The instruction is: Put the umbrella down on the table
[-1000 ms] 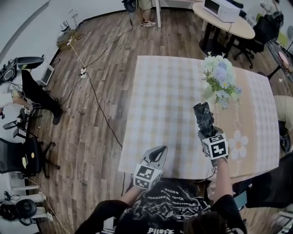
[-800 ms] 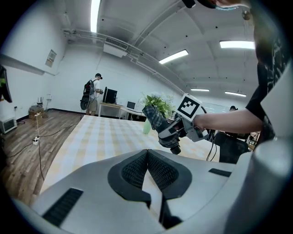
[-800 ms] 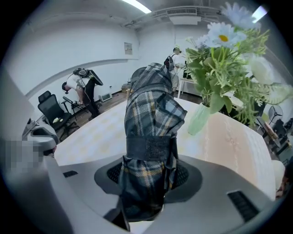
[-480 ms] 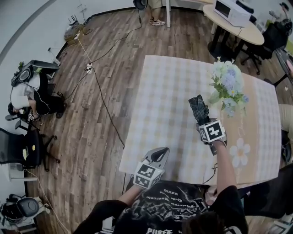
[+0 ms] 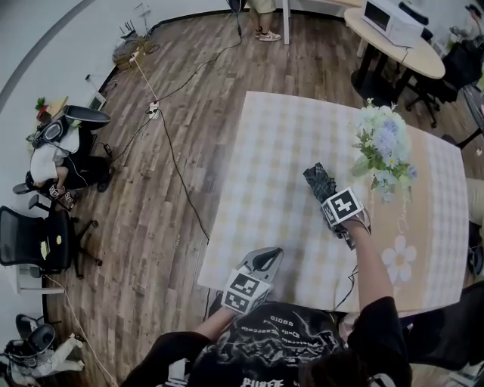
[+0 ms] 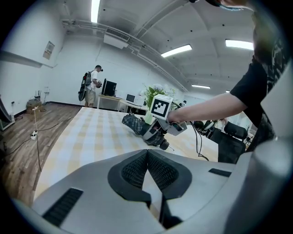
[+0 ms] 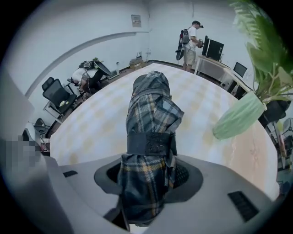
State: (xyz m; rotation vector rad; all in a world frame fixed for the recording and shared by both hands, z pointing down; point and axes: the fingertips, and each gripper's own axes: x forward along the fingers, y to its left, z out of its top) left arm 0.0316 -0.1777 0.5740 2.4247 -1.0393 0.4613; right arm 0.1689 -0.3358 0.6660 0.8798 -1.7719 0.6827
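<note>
Umbrella (image 5: pixel 318 180), folded, plaid, its strap wrapped round, is clamped near the handle end in the right gripper (image 5: pixel 328 198), with the pads pressing on the fabric from both sides. The gripper points steeply down and the umbrella's free end slants toward the upper left of the head view, low over the checked table (image 5: pixel 276 143). From the left gripper view it looks close to the cloth, but I cannot tell whether it touches. My reading is that it is held by one end so the long body can meet the table first and lie flat once let go, so the setting-down is near but not done. The left gripper (image 5: pixel 262 261) sits at the lower middle, by the near table edge, with its jaws closed together on nothing, apparently parked out of the way. A vase of flowers (image 5: pixel 383 147) stands just right of the umbrella and is the one thing to avoid, its leaves crowding the right of the right gripper view. The cloth to the left lies bare, the likelier landing side. Off the table there is a floor cable (image 5: pixel 172 159), an office chair (image 5: pixel 38 246) at far left and a person (image 5: pixel 263 15) standing at the top edge.
</note>
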